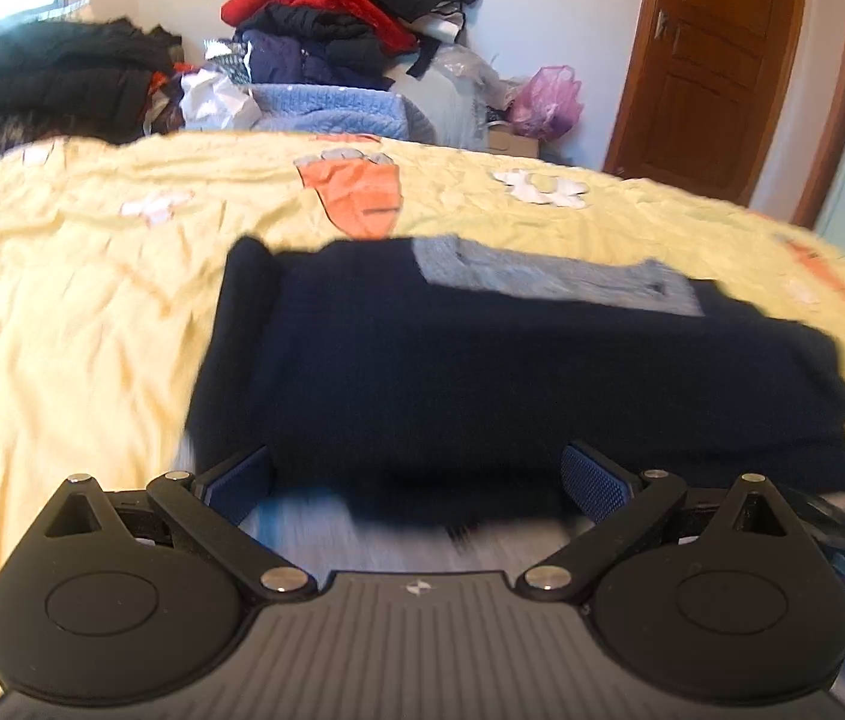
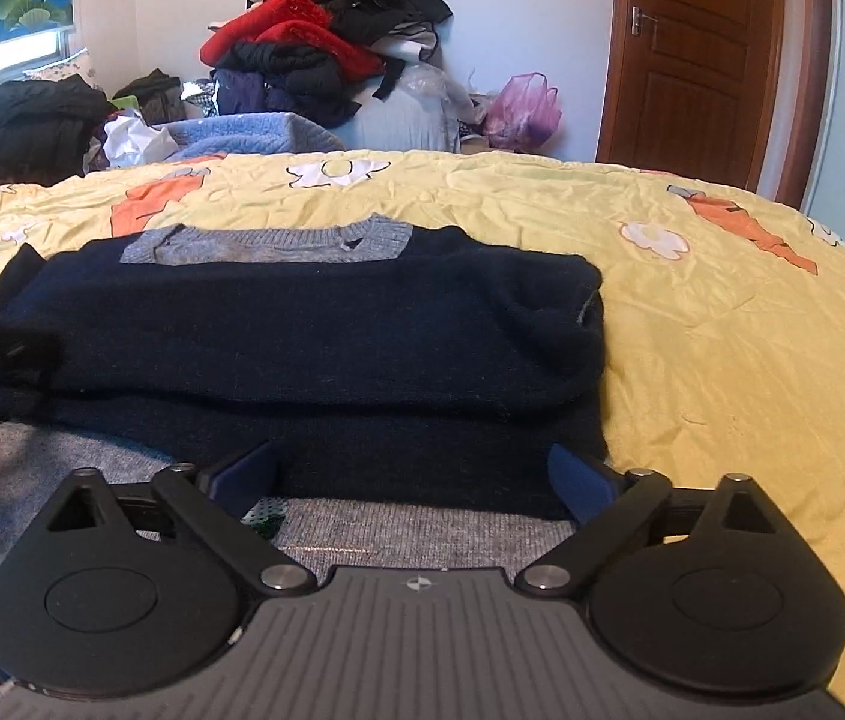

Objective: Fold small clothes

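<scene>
A small navy sweater with a grey collar lies on the yellow bedspread, its sides folded in. Its grey lower part lies nearest the cameras. My left gripper is open over the sweater's near edge, blue pads wide apart; the view is blurred. In the right wrist view the same sweater lies flat with its grey collar at the far side and grey hem near. My right gripper is open over the near right part of the sweater. Neither holds cloth.
The yellow bedspread with carrot and flower prints spreads right and beyond. A pile of red, black and blue clothes stands behind the bed. Dark clothes lie at the back left. A brown door is at the back right.
</scene>
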### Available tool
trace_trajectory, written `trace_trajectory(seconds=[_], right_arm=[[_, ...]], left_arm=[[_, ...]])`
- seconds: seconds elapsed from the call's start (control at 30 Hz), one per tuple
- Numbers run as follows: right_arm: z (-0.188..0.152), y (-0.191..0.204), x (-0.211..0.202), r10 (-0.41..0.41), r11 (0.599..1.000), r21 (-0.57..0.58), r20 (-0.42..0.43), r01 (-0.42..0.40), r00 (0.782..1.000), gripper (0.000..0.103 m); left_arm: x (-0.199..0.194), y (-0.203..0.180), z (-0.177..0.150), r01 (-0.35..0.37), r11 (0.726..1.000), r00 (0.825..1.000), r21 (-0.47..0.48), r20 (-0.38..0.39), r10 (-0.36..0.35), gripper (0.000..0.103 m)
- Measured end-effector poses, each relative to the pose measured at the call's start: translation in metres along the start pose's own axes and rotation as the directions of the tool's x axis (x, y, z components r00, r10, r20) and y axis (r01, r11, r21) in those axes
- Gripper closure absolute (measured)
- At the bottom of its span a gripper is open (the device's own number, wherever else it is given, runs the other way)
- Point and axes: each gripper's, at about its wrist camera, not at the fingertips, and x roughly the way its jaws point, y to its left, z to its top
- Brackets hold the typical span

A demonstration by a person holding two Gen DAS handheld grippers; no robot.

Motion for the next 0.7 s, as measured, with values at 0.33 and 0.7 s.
trace_trajectory(seconds=[0.33, 0.7], right_arm=[[-0.014, 0.008, -0.033, 0.008, 1.0, -0.002, -0.029, -0.008, 1.0, 0.004], [-0.041, 0.009, -0.054, -0.021, 1.0, -0.001, -0.033, 0.021, 0.999, 0.001]], left_arm=[[-0.023, -0.023, -0.052, 0.005, 0.991, 1.0, 0.134, -0.027, -0.001, 0.0], [-0.034, -0.029, -0.061, -0.031, 0.985, 0.998, 0.169, -0.045, 0.039, 0.0]])
